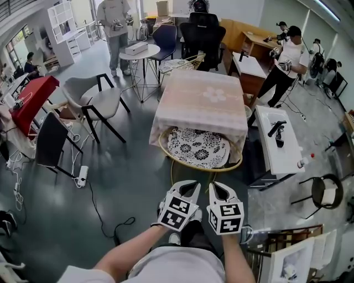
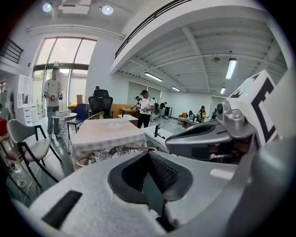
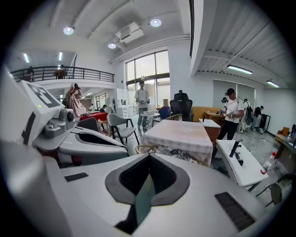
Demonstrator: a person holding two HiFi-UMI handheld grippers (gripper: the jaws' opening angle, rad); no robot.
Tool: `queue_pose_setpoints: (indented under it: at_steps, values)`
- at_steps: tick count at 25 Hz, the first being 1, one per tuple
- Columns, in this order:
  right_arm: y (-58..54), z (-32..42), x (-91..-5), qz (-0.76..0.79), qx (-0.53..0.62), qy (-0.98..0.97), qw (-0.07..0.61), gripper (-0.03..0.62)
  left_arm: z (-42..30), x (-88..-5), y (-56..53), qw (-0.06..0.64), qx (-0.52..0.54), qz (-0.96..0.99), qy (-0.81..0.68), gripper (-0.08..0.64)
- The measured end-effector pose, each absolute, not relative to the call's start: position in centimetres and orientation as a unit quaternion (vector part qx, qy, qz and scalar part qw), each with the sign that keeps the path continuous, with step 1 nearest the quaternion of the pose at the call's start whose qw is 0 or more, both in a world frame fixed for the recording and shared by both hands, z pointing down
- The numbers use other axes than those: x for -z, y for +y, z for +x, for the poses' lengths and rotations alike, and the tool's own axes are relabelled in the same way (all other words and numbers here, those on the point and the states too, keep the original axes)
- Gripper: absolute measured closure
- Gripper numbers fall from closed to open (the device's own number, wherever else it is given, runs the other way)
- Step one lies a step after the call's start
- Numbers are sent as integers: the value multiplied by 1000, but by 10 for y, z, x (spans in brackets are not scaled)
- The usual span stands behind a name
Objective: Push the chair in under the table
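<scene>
The wicker chair [image 1: 198, 148] stands partly under the cloth-covered surface [image 1: 202, 99]. On its near side, the left gripper [image 1: 191, 184] and the right gripper [image 1: 216, 187] hover side by side. Both have their jaws pressed together.

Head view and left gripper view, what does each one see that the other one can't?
Only the head view shows the person's forearms and the black stool at the right.

Only the left gripper view shows the ceiling lights and the tall windows. It also looks straight along the left claw, which is shut and empty.

Both show the cloth-covered table, the round chair with its flowery cushion partly under that table, the grey chair and the right claw.
</scene>
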State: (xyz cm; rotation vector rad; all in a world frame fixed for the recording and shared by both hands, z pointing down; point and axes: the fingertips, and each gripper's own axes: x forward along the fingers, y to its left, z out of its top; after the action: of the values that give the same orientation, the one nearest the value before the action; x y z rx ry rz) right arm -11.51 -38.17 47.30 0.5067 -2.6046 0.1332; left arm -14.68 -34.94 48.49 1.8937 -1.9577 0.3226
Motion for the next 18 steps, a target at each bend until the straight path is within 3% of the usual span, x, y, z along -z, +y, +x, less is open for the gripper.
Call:
queue_pose_setpoints:
  at_steps: [18]
  values:
    - [-381,-99,-470,194,-52,-953,228,589,-131,-481,-352,200,-105,678,-700,555]
